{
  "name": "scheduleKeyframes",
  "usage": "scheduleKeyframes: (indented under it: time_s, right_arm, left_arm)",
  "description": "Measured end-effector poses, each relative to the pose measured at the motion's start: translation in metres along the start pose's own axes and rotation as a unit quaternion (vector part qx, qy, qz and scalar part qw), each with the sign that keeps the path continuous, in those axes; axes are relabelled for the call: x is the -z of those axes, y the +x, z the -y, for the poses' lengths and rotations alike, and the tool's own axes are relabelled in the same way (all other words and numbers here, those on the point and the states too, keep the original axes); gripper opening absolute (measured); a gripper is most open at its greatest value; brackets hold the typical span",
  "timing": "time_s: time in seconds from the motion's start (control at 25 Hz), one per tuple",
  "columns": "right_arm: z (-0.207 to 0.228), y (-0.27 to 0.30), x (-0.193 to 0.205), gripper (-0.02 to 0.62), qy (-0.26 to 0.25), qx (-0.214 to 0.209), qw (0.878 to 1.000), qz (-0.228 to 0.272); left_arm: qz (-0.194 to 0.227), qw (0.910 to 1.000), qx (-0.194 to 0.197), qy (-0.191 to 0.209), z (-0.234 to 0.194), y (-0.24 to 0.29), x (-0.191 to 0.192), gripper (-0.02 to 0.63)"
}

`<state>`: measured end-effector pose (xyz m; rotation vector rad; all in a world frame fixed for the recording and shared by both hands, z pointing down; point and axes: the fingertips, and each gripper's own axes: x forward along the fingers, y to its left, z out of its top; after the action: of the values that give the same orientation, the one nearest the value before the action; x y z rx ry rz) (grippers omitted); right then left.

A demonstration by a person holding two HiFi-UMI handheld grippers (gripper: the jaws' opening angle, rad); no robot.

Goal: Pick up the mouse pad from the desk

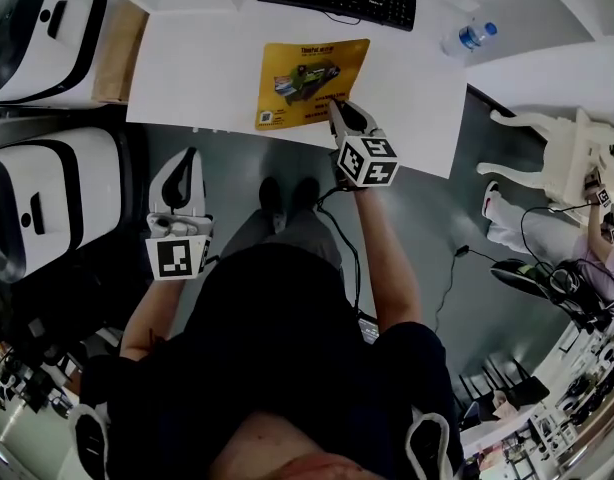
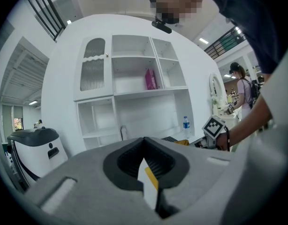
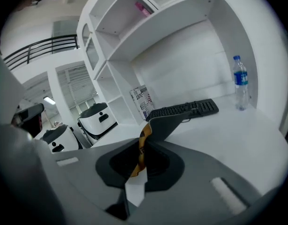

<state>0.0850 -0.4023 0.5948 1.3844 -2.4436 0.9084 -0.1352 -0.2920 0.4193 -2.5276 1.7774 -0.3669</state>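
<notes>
Right claw (image 1: 337, 110) tight on mouse pad (image 1: 307, 80)

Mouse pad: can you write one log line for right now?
right tongs: shut on mouse pad | mouse pad: near edge lifted off desk

the white desk (image 1: 207, 78) stands on a dark grey floor (image 1: 487, 218). behind the desk a white shelving unit (image 2: 134, 78) rises against a white wall. left of the desk stand bulky white-and-black machines (image 1: 47, 28). high above the desk, ceiling strip lights (image 2: 203, 41) glow.
</notes>
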Motion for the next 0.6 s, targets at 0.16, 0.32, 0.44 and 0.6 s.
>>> scheduleKeyframes:
  time_s: [0.16,0.32,0.44,0.6]
  right_arm:
    - [-0.011,-0.012,-0.020,0.017,-0.046,0.009,0.999,0.017]
    - [-0.017,-0.026,-0.042,0.017,-0.093,0.022,0.995,0.042]
    - [-0.022,-0.036,-0.054,0.017,-0.118,0.030,0.991,0.052]
    - [-0.026,-0.052,-0.072,0.017,-0.150,0.042,0.985,0.067]
  left_arm:
    - [0.006,1.0000,0.000,-0.002,0.000,-0.003,-0.004,0.000]
    - [0.016,0.9997,-0.004,-0.018,0.000,-0.003,-0.011,0.000]
    - [0.018,0.9998,-0.001,-0.013,0.000,-0.006,-0.012,0.000]
    - [0.021,0.9996,-0.002,-0.017,0.001,-0.007,-0.016,0.000]
